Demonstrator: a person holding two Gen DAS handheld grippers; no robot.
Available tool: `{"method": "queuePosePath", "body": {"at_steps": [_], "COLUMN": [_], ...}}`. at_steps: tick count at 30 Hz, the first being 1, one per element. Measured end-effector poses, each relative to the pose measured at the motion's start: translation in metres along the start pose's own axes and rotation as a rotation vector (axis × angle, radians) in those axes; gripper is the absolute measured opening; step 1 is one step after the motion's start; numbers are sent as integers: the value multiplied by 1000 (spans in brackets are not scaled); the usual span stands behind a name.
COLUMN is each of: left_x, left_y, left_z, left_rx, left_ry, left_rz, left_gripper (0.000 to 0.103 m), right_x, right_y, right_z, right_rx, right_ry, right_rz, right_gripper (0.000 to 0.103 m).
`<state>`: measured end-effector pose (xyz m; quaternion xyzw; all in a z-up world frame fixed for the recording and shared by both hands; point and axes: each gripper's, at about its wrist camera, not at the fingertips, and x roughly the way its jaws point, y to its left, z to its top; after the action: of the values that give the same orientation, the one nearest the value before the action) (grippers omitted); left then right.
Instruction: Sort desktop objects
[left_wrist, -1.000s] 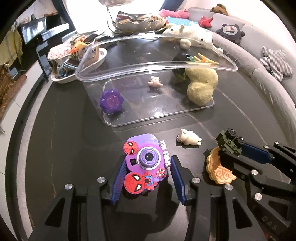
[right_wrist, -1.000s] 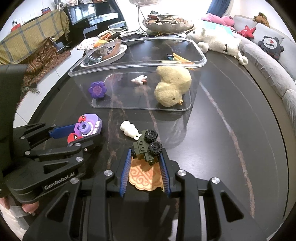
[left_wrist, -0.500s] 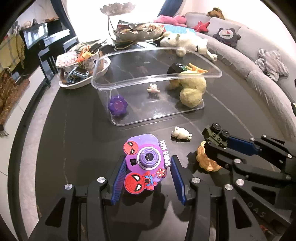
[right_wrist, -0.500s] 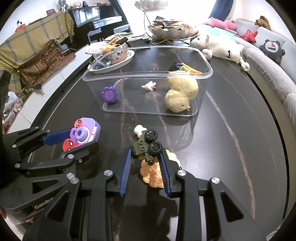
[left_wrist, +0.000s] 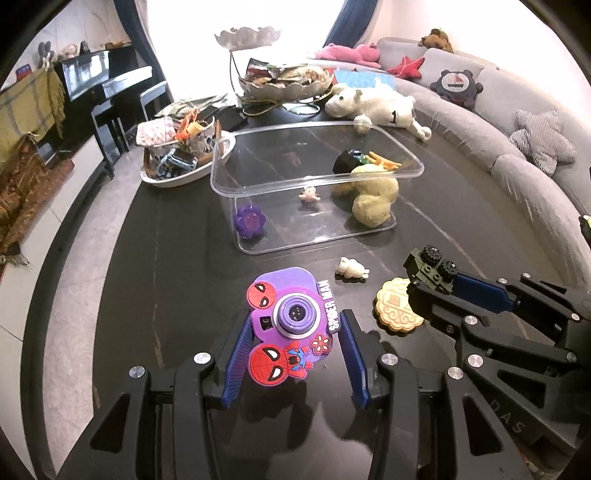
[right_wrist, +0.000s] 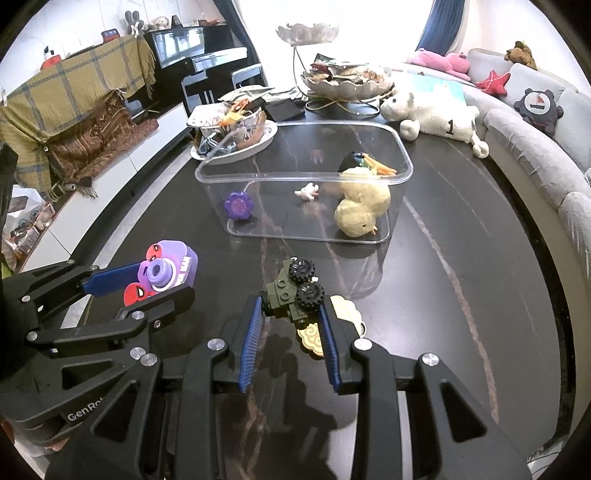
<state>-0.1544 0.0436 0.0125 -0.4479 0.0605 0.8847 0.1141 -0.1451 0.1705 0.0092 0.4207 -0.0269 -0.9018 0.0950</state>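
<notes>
My left gripper (left_wrist: 291, 328) is shut on a purple Spider-Man toy camera (left_wrist: 291, 317), held above the dark table; the same camera (right_wrist: 162, 273) shows at the left of the right wrist view. My right gripper (right_wrist: 291, 302) is shut on a green brick-built truck (right_wrist: 295, 291) with black wheels, also lifted; the truck (left_wrist: 430, 267) appears at the right of the left wrist view. A clear plastic bin (left_wrist: 314, 184) stands ahead, holding a yellow plush chick (left_wrist: 373, 199), a purple flower toy (left_wrist: 250, 221) and a small pink figure (left_wrist: 309, 194).
A round cookie-like disc (left_wrist: 397, 310) and a small white figure (left_wrist: 351, 267) lie on the table before the bin. A cluttered white dish (left_wrist: 177, 155), a silver tiered bowl (left_wrist: 284, 81) and a white plush (left_wrist: 373, 107) sit behind. A grey sofa (left_wrist: 517, 147) curves along the right.
Both grippers rose and drew back from the bin, each carrying its toy. The truck lifted off the cookie-like disc, which stays on the table.
</notes>
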Motion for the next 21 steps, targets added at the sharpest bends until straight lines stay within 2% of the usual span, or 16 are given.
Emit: {"method": "queuePosePath", "body": {"at_steps": [21], "left_x": [-59], "left_y": [2], "left_z": [12], "left_rx": [-7], "left_ry": [-102], "left_rz": [13], "left_gripper": [42], "right_x": [-57], "right_y": [15], "right_z": [17], "right_rx": [-23], "right_ry": [-97], "right_rz": [-5], "right_gripper": [28]}}
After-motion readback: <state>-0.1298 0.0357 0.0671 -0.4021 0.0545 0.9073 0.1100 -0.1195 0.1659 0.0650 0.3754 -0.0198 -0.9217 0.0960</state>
